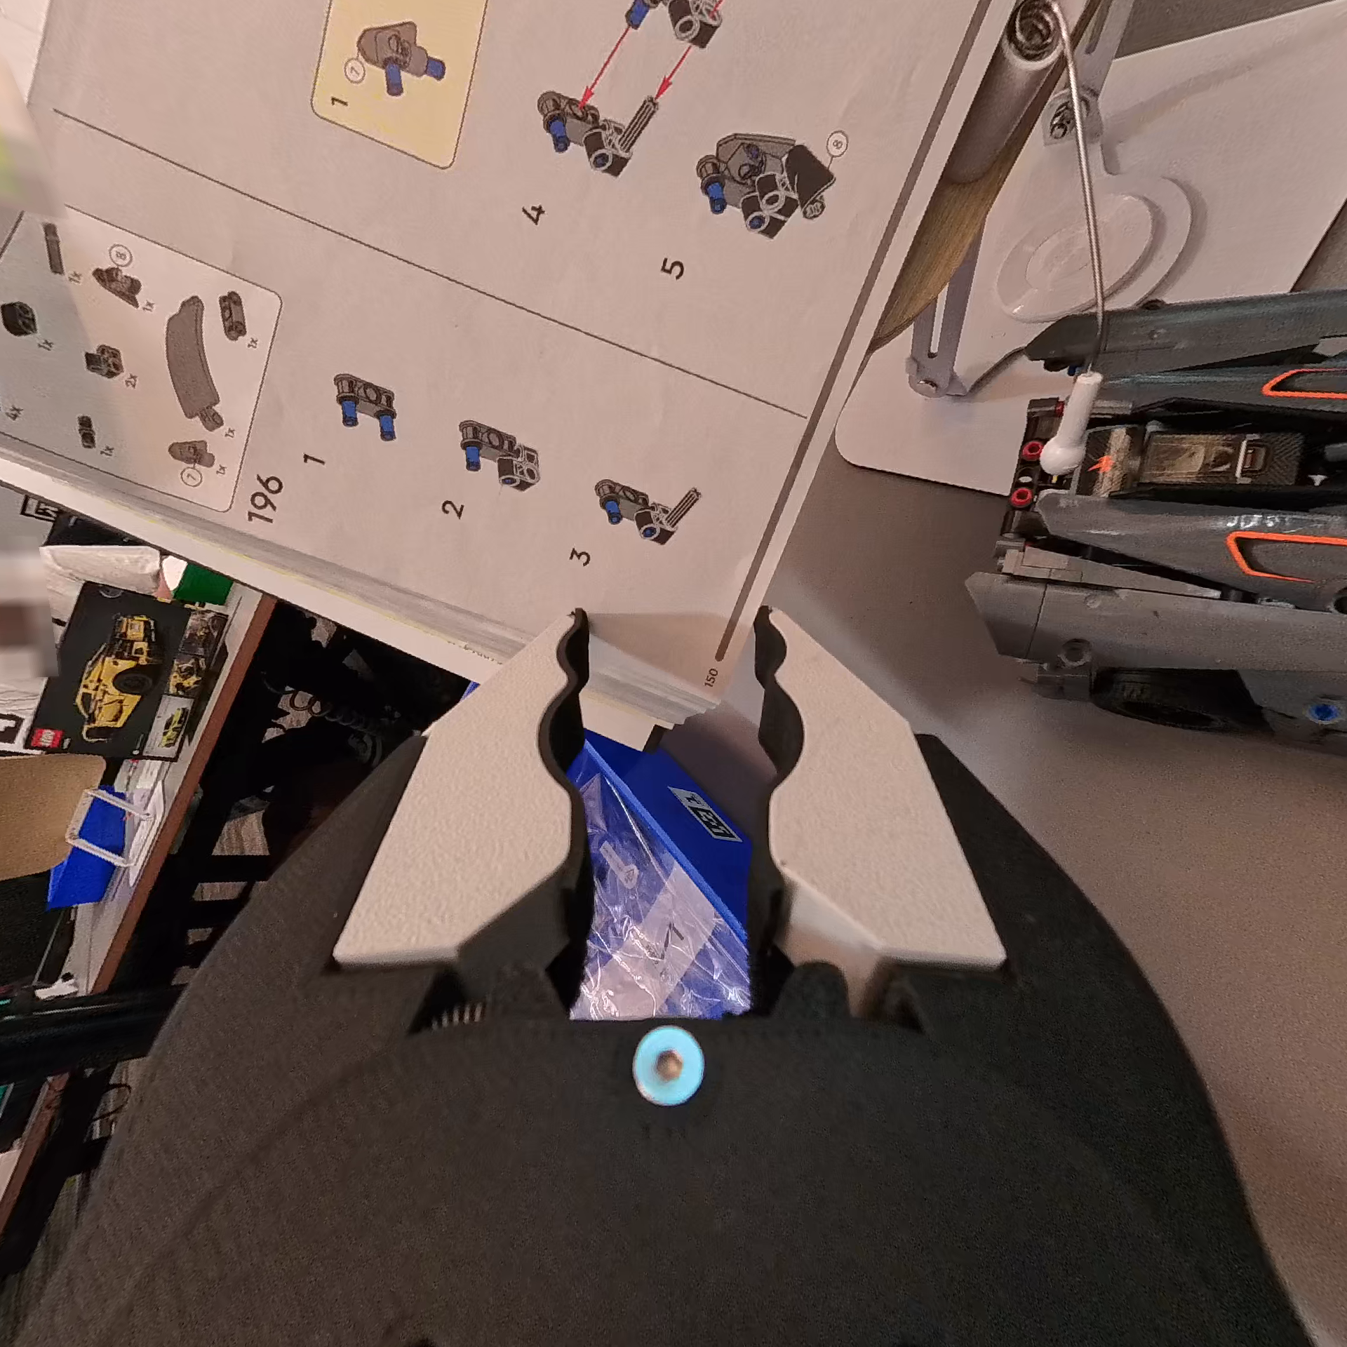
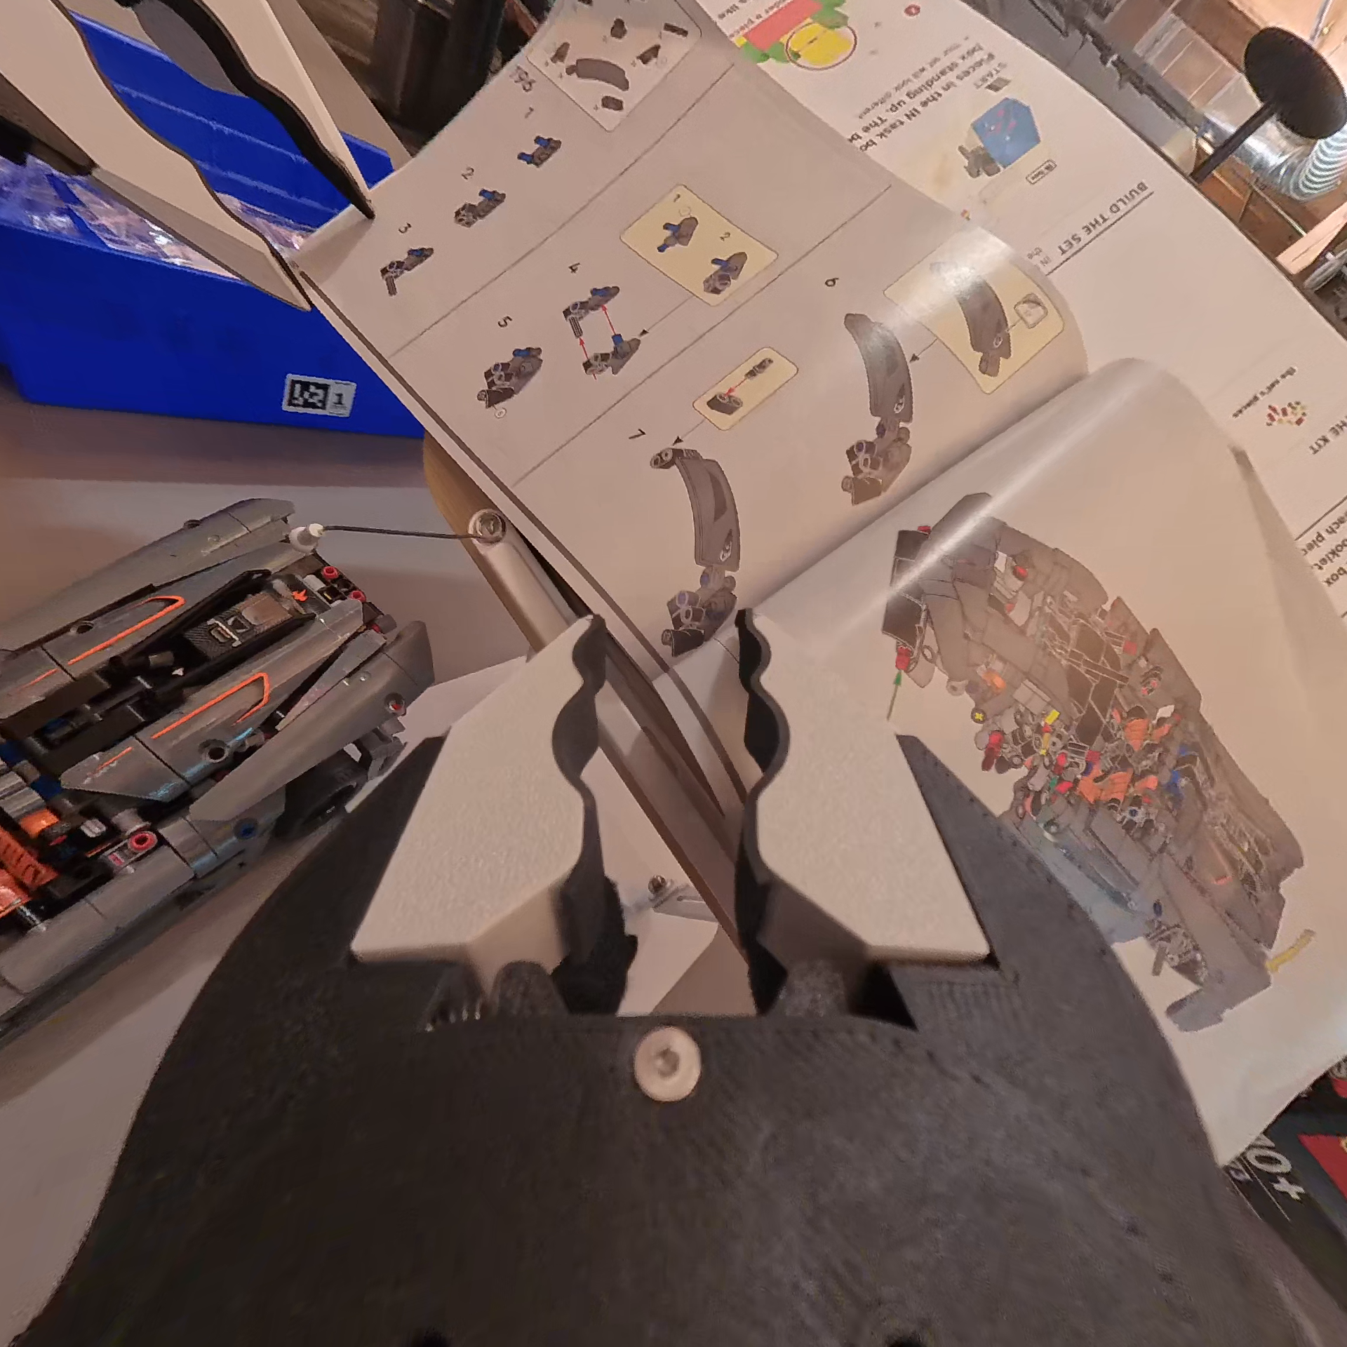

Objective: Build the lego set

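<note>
The open instruction booklet [image 1: 474, 306] leans on a white stand. My left gripper [image 1: 669, 619] is open, with the booklet's lower corner between its fingertips. In the right wrist view it [image 2: 335, 255] shows at the top left, at the edge of the same page [image 2: 619, 328]. My right gripper [image 2: 669, 619] is open, and the lifted page's lower edge runs between its fingers. The page curves up off the spread. The grey and orange Lego car [image 2: 182, 692] sits on the table left of the stand; it also shows in the left wrist view [image 1: 1166, 547].
A blue bin [image 1: 700, 824] with clear plastic bags lies under my left gripper; it also shows in the right wrist view [image 2: 146, 328]. The stand's wire page holder [image 1: 1086, 219] hangs over the car. A Lego box [image 1: 124, 678] with a yellow car lies beyond the table edge. Some 20 cm of space lies between my two pairs of fingers.
</note>
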`<state>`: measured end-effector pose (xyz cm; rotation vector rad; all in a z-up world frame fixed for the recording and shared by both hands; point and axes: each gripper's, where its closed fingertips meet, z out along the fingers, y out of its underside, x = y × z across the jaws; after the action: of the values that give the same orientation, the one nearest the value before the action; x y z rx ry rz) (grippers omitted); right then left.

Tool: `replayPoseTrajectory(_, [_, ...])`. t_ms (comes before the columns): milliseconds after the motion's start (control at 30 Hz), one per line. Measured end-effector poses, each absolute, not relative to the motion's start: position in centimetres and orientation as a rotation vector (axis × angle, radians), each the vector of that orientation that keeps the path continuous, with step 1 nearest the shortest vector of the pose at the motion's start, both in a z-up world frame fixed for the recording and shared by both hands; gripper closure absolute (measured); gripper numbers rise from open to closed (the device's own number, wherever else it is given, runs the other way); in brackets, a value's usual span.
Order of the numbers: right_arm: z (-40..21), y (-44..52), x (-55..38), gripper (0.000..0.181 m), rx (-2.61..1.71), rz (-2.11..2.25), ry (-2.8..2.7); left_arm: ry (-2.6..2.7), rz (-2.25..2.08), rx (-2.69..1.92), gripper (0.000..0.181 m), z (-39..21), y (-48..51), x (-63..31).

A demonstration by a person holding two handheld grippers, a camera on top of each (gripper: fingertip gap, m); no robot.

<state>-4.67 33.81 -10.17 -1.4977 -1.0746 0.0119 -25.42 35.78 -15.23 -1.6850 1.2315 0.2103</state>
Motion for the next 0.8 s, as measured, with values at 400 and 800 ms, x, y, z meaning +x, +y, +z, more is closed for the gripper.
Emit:
replayPoseTrajectory(400, [-11.2,36.7,-2.0,0.165,-1.612,0.037,-0.943,1.228,0.211,-1.685,0.138,-15.3,35.9,-25.4])
replayPoseTrajectory(800, [-12.6,37.5,-0.7,0.181,-1.702,-0.013,-0.954,1.227,0.21,-1.687,0.137,-15.3,35.9,-25.5])
